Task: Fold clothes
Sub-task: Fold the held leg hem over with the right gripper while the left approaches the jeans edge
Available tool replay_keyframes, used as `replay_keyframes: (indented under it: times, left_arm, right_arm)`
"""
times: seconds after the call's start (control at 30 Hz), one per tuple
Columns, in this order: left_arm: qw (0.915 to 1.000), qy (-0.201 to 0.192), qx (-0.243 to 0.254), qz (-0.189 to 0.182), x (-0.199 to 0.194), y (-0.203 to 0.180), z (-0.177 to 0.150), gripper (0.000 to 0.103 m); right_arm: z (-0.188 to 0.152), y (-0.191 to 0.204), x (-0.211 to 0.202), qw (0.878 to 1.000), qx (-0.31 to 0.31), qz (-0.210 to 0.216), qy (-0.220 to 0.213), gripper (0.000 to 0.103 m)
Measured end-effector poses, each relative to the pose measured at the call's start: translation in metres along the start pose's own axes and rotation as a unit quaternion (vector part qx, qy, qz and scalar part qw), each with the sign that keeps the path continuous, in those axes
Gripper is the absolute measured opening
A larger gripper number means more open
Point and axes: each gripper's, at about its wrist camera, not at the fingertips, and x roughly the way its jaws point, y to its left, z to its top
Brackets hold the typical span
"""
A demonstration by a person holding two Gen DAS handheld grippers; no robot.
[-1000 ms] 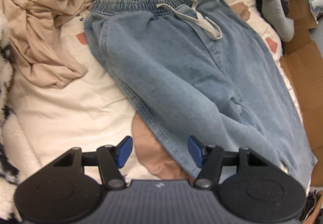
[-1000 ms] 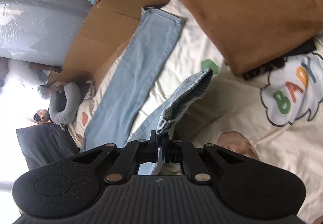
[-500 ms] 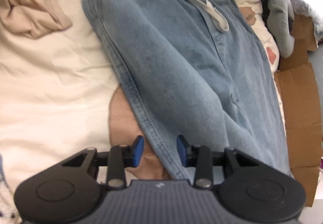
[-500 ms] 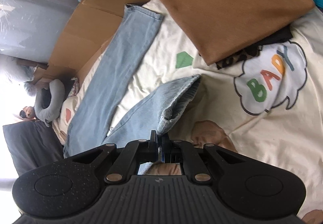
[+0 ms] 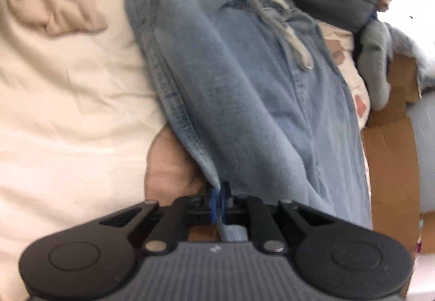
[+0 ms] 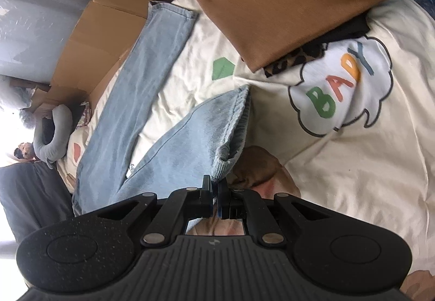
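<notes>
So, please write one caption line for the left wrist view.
Left claw shut on side seam of blue jeans spread over a cream bedcover.

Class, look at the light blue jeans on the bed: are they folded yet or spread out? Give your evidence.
Spread out. The jeans lie lengthwise, both legs apart on the bedsheet; only one hem is lifted.
</notes>
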Motion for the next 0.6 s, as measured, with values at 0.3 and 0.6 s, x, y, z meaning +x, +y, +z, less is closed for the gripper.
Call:
replay_keyframes:
  times: [0.3, 0.6]
  left_arm:
    - [0.9996, -0.012, 0.024, 0.006, -0.035, -0.003, 0.000, 0.003]
    - [0.9985, 0.001, 0.039, 0.038, -0.050, 0.015, -0.010, 0.003]
  right_arm:
    - [-0.008, -0.012, -0.003, 1.000, -0.004, -0.015, 0.000, 0.001]
    - [-0.026, -0.043, 0.001, 0.999, 0.001, -0.047, 0.020, 0.001]
